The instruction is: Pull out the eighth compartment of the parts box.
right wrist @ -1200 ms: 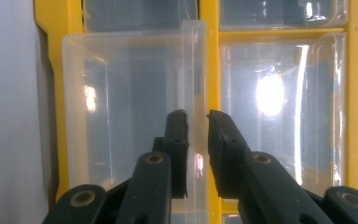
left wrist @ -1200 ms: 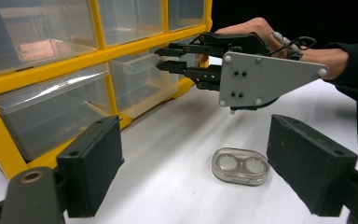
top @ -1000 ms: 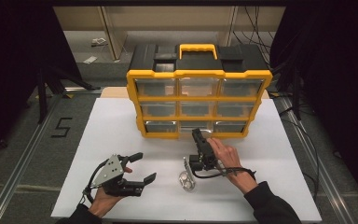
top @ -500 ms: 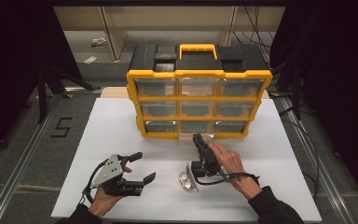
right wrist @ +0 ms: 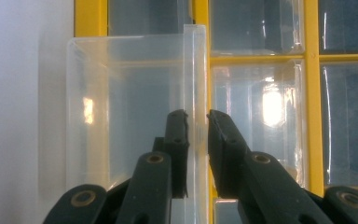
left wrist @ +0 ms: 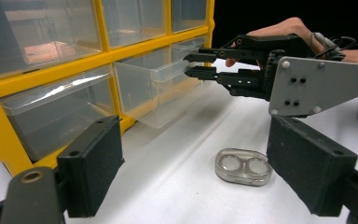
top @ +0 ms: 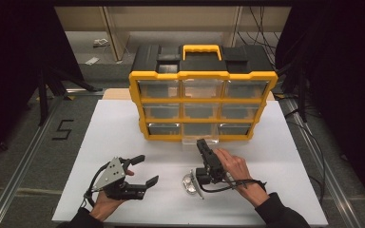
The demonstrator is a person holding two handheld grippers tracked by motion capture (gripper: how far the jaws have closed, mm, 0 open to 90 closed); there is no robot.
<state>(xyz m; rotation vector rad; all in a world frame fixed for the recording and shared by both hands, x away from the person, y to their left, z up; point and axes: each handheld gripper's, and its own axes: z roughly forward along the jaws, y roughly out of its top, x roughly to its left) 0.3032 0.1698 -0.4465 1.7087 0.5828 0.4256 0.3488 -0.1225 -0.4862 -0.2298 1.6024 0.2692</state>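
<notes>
White table (top: 123,123), drawer pulled out at centre frame.
Right gripper (top: 200,142) fingers clamped on clear plastic drawer (top: 198,139) front of yellow-framed organiser (top: 203,76), now slid forward; left gripper (top: 142,168) fingers apart, idle.

A recording lab is suggested — a white table (top: 123,128) is ringed by black curtains (top: 14,71), cables (top: 285,52) are trailed far right, and a "5" (top: 62,129) is marked on the left floor.

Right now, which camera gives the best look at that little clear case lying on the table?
The left gripper view: the clear case lies unobstructed, showing two round wells. In the high view it is a small glint beside the right gripper.
</notes>
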